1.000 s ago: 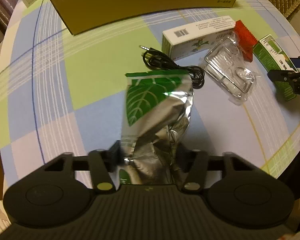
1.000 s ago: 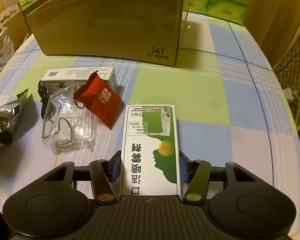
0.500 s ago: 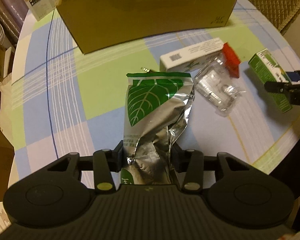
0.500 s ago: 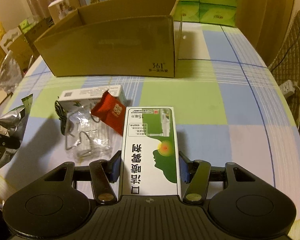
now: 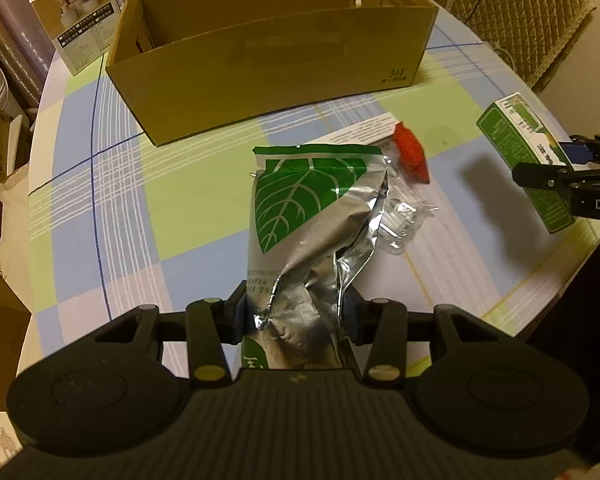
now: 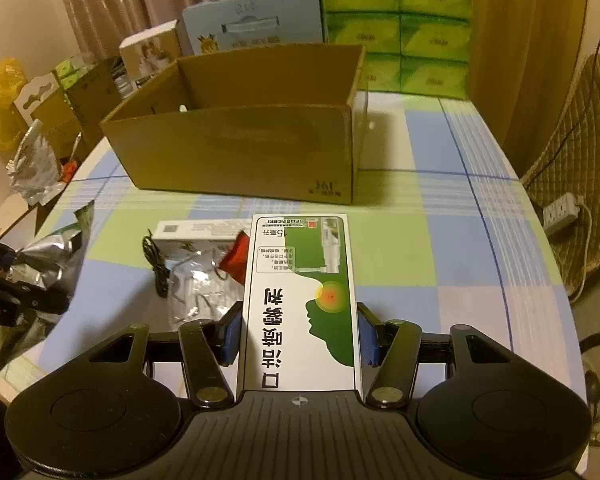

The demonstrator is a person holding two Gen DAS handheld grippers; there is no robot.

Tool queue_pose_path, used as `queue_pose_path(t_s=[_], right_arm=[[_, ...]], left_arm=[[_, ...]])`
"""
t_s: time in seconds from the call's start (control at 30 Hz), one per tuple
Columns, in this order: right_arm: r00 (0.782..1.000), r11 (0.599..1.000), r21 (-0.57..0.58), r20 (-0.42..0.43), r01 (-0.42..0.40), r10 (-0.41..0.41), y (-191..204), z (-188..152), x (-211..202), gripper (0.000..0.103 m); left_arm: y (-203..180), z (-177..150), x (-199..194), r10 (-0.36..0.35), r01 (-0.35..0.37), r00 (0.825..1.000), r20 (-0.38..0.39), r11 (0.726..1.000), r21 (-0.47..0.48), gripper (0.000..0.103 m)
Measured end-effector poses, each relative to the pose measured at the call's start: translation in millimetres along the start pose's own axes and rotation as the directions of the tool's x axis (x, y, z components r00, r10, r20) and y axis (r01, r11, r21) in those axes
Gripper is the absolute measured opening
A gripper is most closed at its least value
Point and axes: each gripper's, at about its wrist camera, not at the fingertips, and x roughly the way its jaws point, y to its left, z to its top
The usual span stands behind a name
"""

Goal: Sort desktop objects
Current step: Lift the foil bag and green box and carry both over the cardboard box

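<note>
My left gripper [image 5: 294, 314] is shut on a silver foil bag with a green leaf print [image 5: 308, 216] and holds it above the table. My right gripper [image 6: 300, 334] is shut on a green and white medicine box [image 6: 302, 296], also lifted; the box shows at the right in the left wrist view [image 5: 526, 160]. An open brown cardboard box [image 5: 268, 64] stands at the back of the table [image 6: 236, 148]. A white carton [image 6: 200, 232], a red packet [image 6: 236, 258], a clear plastic pack [image 6: 198, 292] and a black cable [image 6: 156, 260] lie on the table.
The round table has a checked cloth [image 5: 100, 184]. Green tissue packs [image 6: 396, 28] and other boxes [image 6: 252, 24] stand behind the cardboard box. A quilted chair [image 6: 580, 152] and a power strip [image 6: 562, 210] are at the right.
Both grippers have risen with their loads and pulled back, so the cardboard box's open top now shows. The items on the table have not moved.
</note>
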Motion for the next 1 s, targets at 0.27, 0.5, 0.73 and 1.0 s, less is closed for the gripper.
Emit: queue_pose_path(t_s=[0.27, 0.5, 0.73, 1.0], right_arm=[[1.000, 1.000, -0.013, 0.019, -0.016, 0.016, 10.1, 2.6, -13.4, 0.053], [0.999, 0.999, -0.026, 0.026, -0.027, 0.028, 17.5, 9.7, -22.5, 0.053], [0.998, 0.999, -0.036, 0.049, -0.030, 0.031, 23.9, 22.8, -34.2, 0.053], [0.997, 0.998, -0.040, 0.068, -0.038, 0.040, 27.5, 39.2, -42.7, 0.053]], left_arm=[[-7.4, -1.8, -16.3, 0.000, 0.001, 1.000, 0.020, 1.000, -0.004, 0.040], [-9.3, -1.4, -26.3, -0.005, 0.006, 1.000, 0.031, 1.000, -0.015, 0.040], [-9.1, 4.6, -41.5, -0.013, 0.014, 0.999, 0.049, 1.000, -0.019, 0.040], [-5.8, 15.6, -53.6, -0.013, 0.014, 0.998, 0.062, 1.000, -0.018, 0.040]])
